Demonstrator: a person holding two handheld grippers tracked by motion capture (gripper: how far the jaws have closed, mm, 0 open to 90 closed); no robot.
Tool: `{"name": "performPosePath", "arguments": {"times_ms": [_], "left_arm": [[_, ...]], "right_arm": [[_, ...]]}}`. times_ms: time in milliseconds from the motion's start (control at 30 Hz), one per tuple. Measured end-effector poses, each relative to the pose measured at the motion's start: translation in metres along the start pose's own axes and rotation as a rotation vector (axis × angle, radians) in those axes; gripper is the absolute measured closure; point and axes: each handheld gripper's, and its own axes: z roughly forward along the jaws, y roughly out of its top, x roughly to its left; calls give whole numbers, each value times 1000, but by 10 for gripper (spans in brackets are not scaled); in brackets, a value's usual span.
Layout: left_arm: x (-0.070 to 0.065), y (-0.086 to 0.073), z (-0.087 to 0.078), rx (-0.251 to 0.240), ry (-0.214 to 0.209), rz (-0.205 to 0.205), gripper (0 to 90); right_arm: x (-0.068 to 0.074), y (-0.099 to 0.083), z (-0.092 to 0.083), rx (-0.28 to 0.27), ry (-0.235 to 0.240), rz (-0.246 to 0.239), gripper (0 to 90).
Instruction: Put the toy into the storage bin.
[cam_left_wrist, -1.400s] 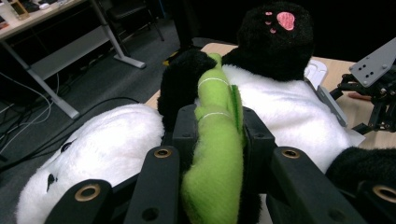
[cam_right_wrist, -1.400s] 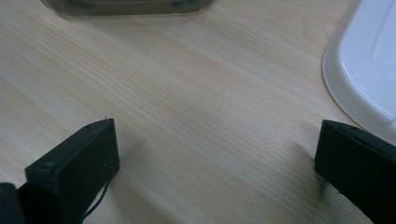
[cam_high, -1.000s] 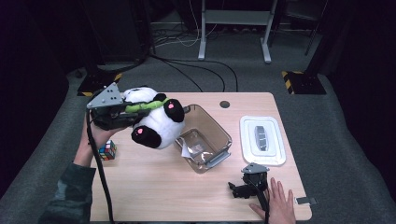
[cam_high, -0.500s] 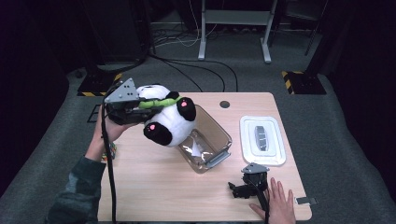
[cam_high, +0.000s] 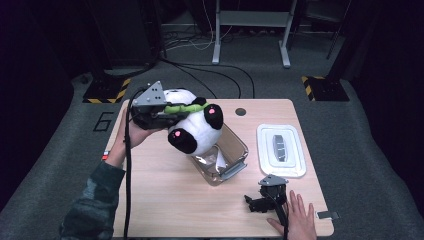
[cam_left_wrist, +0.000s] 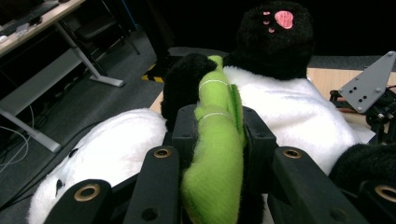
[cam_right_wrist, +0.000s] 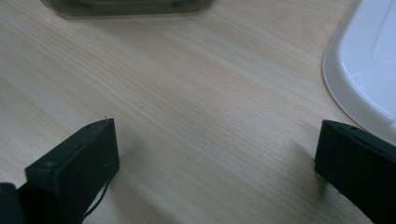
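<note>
Hanging over the light wooden table is a plush black-and-white panda, right above the clear plastic tub. The left gripper is pinching its green felt bamboo stalk tight. The right gripper is sitting on the tabletop, jaws gaping wide, gripping nothing.

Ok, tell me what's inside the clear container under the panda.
Inside the clear container lies something crumpled and transparent, like plastic wrap. The plush panda, held by the left claw, hangs over its near-left corner and covers that part.
</note>
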Motion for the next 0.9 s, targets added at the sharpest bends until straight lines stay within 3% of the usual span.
{"name": "performPosePath", "arguments": {"times_ms": [533, 900], "left_arm": [[-3, -6, 40, 12, -56, -8, 717], [-6, -15, 66, 46, -89, -14, 716]], "right_arm": [[0, 0, 0, -1, 0, -4, 0], [0, 0, 0, -1, 0, -4, 0]]}}
